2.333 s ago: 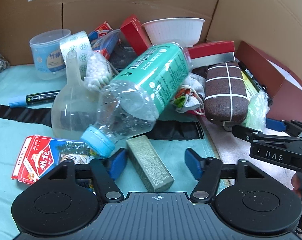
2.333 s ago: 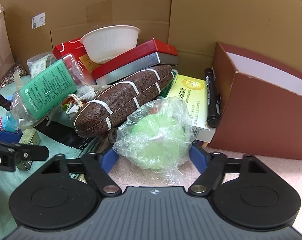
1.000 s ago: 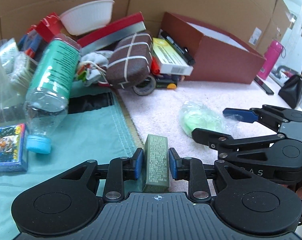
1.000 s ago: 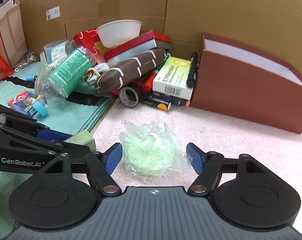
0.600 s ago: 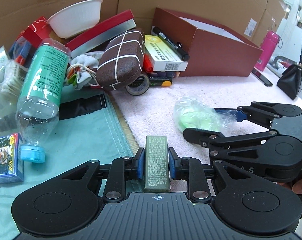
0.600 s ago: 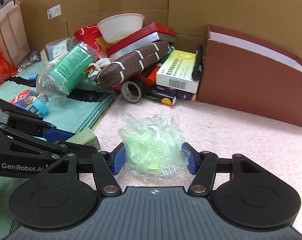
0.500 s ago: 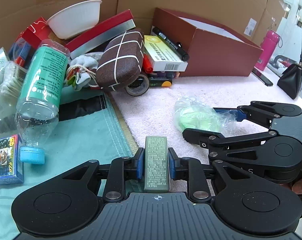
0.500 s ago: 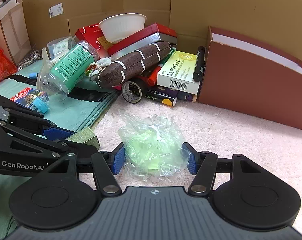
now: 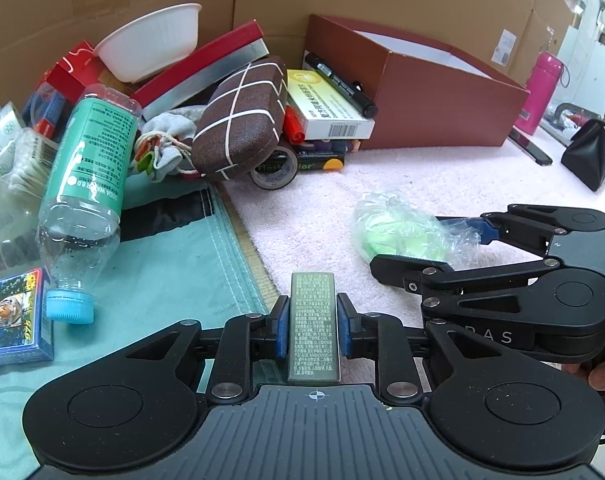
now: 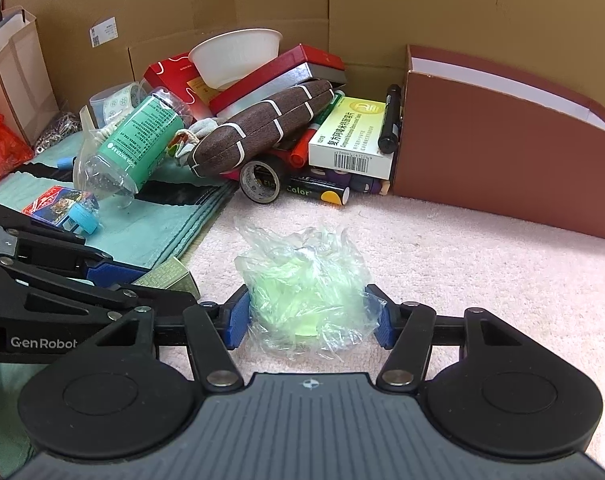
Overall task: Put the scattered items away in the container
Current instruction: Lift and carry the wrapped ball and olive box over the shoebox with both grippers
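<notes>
The small olive-green rectangular box covered in fine print is clamped lengthwise between the blue pads of the left gripper, whose jaws stand narrow and press on both long sides of the box. Just to its right, the green object wrapped in crinkled clear plastic lies between the blue pads of the right gripper; these jaws, about half open, have just been closing, and both pads now touch the plastic wrapping at its sides. The wrapped object rests on the pale pink towel-like mat, near the edge of the teal cloth. The dark red open cardboard container with a white interior stands at the far side of the mat, well apart from both grippers. Beside the container's left wall lies a heap: a yellow-and-white carton with a barcode, a black marker on top of it, a brown case with white crossing lines, a roll of dark tape, a white ribbed bowl and a clear bottle with a green label and blue cap lying on its side. A blue playing-card box lies on the teal cloth beside the bottle's cap.
</notes>
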Action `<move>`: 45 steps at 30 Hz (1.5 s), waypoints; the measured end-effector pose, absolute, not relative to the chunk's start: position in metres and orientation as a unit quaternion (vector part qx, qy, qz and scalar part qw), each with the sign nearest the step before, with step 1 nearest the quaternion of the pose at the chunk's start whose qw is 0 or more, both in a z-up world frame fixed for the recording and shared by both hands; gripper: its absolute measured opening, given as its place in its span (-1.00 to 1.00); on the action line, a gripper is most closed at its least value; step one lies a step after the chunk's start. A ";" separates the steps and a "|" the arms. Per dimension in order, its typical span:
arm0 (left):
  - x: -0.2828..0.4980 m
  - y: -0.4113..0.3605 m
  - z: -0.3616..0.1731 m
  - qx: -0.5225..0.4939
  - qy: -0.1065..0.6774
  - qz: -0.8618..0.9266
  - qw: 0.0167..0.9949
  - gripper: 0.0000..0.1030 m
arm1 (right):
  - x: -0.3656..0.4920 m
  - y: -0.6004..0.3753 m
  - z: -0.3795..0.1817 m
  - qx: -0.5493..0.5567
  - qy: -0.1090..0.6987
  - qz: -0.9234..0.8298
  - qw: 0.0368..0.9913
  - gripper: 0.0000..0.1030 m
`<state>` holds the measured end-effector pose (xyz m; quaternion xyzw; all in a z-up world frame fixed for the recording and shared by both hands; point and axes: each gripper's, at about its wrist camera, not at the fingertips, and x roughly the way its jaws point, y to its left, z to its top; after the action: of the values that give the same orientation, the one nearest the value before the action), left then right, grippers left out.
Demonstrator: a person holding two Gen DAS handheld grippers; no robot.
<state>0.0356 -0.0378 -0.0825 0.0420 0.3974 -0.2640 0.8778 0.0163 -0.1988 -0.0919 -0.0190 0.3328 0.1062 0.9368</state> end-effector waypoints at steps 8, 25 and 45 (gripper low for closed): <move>0.034 -0.053 -0.062 0.046 0.379 -0.285 0.879 -0.57 | 0.008 -0.214 -0.077 -0.009 0.313 0.091 0.945 0.25; 0.076 -0.114 0.027 0.042 0.294 -0.324 0.898 -0.57 | 0.026 -0.266 -0.004 -0.023 0.214 0.035 0.976 0.25; 0.210 -0.236 0.020 0.011 0.351 -0.294 0.889 -0.57 | 0.135 -0.368 0.015 -0.045 0.227 -0.063 0.971 0.25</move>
<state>0.2097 -0.2362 0.0204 0.0114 0.3509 -0.2942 0.8889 0.1351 -0.3680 0.0145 -0.0454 0.2272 -0.0629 0.9707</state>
